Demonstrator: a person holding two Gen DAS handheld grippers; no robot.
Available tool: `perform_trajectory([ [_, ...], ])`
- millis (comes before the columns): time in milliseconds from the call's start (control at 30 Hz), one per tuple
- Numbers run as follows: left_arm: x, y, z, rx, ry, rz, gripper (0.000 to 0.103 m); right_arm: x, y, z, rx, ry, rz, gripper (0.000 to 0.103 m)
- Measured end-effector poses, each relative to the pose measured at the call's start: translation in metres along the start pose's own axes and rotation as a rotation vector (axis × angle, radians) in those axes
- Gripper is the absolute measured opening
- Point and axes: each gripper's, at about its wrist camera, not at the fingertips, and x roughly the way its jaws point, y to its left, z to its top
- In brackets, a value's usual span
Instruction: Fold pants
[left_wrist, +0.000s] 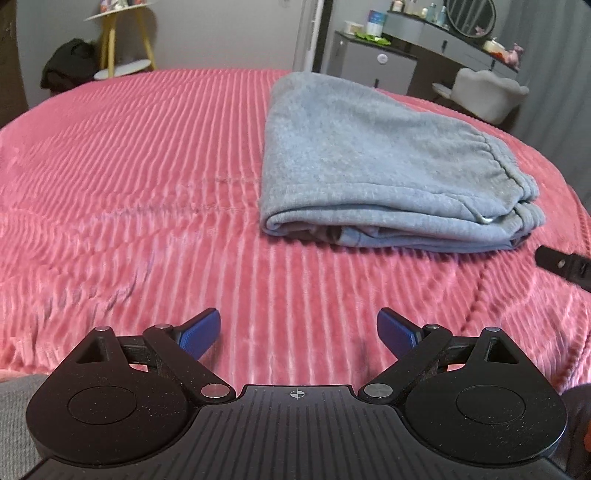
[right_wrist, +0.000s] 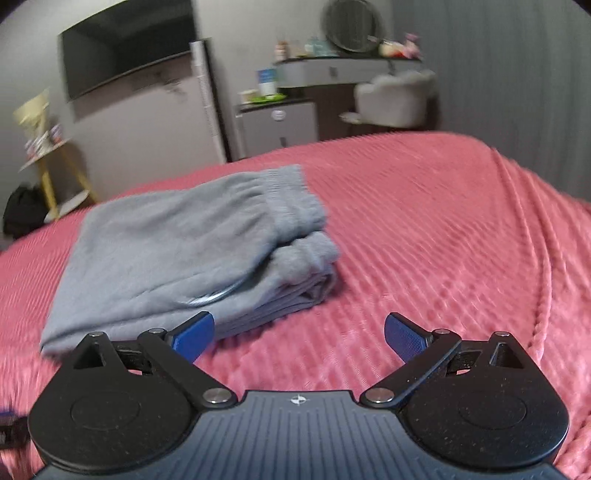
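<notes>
Grey sweatpants (left_wrist: 384, 162) lie folded in a compact stack on the pink ribbed bedspread (left_wrist: 129, 177), waistband at the right end. My left gripper (left_wrist: 298, 334) is open and empty, hovering over the bedspread well in front of the pants. In the right wrist view the folded pants (right_wrist: 177, 251) lie ahead to the left, waistband toward the middle. My right gripper (right_wrist: 299, 336) is open and empty, its left finger just in front of the stack's near edge. The tip of the right gripper shows at the left wrist view's right edge (left_wrist: 561, 264).
The bedspread (right_wrist: 443, 240) covers the whole bed. Behind it stand a yellow-legged side table (left_wrist: 122, 48), a small grey cabinet (left_wrist: 369, 62), a dressing table with round mirror (left_wrist: 461, 33), a white chair (left_wrist: 487, 96) and a wall television (right_wrist: 129, 48).
</notes>
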Motion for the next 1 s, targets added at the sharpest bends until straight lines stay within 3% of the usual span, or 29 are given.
perform_trajectory([
  [167,-0.008,-0.008,-0.007,0.047,-0.025,0.003,0.097,-0.006,0.028,-0.004,-0.15,0.03,-0.007,0.099],
  [500,0.005,-0.01,-0.006,0.074,0.011,0.023,0.097,0.0,0.061,-0.017,-0.356,0.075,-0.039,0.099],
  [833,0.014,-0.007,-0.003,0.05,0.033,0.026,0.097,0.011,0.059,-0.016,-0.362,0.125,-0.018,0.099],
  [1000,0.012,-0.004,0.002,0.032,-0.016,-0.001,0.1,0.011,0.049,-0.011,-0.288,0.127,0.034,0.099],
])
